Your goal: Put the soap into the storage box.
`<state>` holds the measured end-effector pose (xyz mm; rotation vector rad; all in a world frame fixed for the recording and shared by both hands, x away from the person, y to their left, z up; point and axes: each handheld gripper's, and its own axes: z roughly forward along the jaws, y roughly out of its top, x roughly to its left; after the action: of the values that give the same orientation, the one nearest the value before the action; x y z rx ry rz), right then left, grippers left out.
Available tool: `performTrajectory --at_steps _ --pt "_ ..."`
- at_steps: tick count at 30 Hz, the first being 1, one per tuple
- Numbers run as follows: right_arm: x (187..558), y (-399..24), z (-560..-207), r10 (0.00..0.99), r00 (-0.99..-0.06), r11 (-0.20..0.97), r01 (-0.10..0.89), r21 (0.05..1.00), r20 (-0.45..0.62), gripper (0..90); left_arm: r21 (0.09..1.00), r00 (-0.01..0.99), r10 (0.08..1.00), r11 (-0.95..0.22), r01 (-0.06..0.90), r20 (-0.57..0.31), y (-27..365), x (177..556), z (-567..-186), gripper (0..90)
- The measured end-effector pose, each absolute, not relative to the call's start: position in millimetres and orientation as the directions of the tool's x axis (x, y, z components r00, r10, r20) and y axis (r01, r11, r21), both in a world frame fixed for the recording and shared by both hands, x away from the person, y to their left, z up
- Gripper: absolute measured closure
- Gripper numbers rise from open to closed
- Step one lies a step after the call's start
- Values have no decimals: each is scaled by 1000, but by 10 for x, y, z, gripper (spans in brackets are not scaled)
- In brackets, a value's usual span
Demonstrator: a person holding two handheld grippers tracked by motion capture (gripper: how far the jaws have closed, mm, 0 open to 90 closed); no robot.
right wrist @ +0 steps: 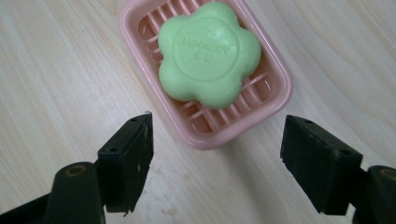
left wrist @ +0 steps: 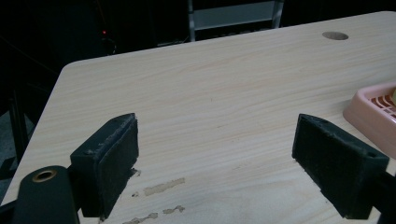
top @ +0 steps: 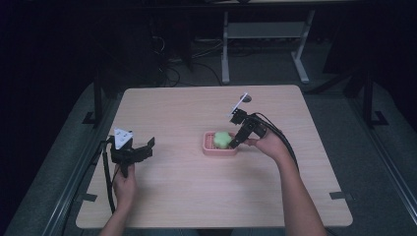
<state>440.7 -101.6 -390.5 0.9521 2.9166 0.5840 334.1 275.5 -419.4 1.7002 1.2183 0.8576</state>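
A green flower-shaped soap [right wrist: 208, 54] lies in a pink slatted dish [right wrist: 275, 100] mid-tabletop [top: 187, 187]. The right tongs [right wrist: 216, 161] hover spread wide just before the dish's near end, gripping nothing. The left tongs [left wrist: 215, 165], also released, sit well apart over bare wood beside scuffed patches [left wrist: 161, 186].

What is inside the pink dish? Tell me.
A green flower-shaped soap lies in the pink dish, on its slatted bottom. Slats show around the soap; the part beneath it is covered.

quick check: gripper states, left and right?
Left gripper: open, holding nothing, above bare table.
Right gripper: open, holding nothing, jaws above the near end of the pink dish with the green soap.
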Motion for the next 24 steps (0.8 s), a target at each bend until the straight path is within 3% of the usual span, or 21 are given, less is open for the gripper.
performTrajectory --at_steps 24 --pt "4253 -1290 -3947 597 -795 716 590 374 111 252 912 296 954 -170 374 57 2745 3343 -4196 143"
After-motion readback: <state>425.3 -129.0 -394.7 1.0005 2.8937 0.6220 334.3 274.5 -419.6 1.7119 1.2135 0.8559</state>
